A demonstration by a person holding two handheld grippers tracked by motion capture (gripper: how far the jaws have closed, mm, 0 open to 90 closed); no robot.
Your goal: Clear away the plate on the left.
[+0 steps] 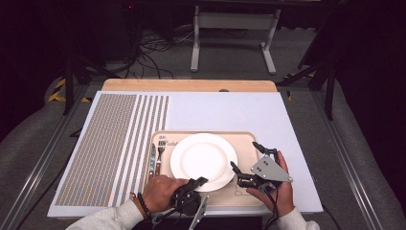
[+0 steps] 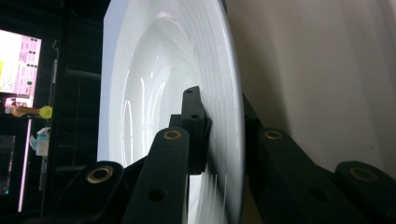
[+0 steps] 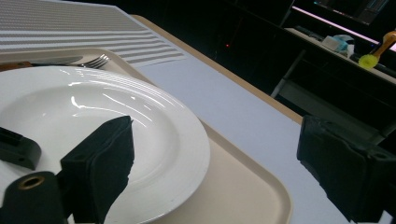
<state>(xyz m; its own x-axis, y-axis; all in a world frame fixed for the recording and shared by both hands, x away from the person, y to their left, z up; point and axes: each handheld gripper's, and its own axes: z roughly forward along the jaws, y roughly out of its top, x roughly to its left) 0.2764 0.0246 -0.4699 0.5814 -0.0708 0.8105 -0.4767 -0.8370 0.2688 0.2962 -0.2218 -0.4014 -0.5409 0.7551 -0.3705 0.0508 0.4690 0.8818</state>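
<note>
so nearest the person, the left gripper (image 1: 198, 183) is pinching the near rim of the white plate (image 1: 203, 160). in the left gripper view you can see one finger (image 2: 192, 126) lying flat on the plate's top face and the other tucked under the rim, so the rim sits right between the two, squeezed. the person's left hand (image 1: 160, 191) is wrapped around the gripper body, just behind the fingers.

over to the side, the right gripper (image 1: 246, 159) has its fingers spread wide. one finger (image 3: 105, 161) hangs over the plate's rim on that side, the other (image 3: 348, 170) is well off the plate, out past the tray's edge over the pale table cover (image 1: 230, 110). it looks like the near finger isn't actually touching the plate, but honestly the angle makes that hard to call. the right hand (image 1: 277, 189) holds that gripper from behind.

the plate itself lies in the middle of the beige tray (image 1: 246, 139), so it's between the two sets of fingers. beyond the left fingers and off to the far side of the plate, a fork (image 1: 161, 151) and a knife (image 1: 153, 158) lie side by side on the tray. further out still is the striped placemat (image 1: 115, 143).
</note>
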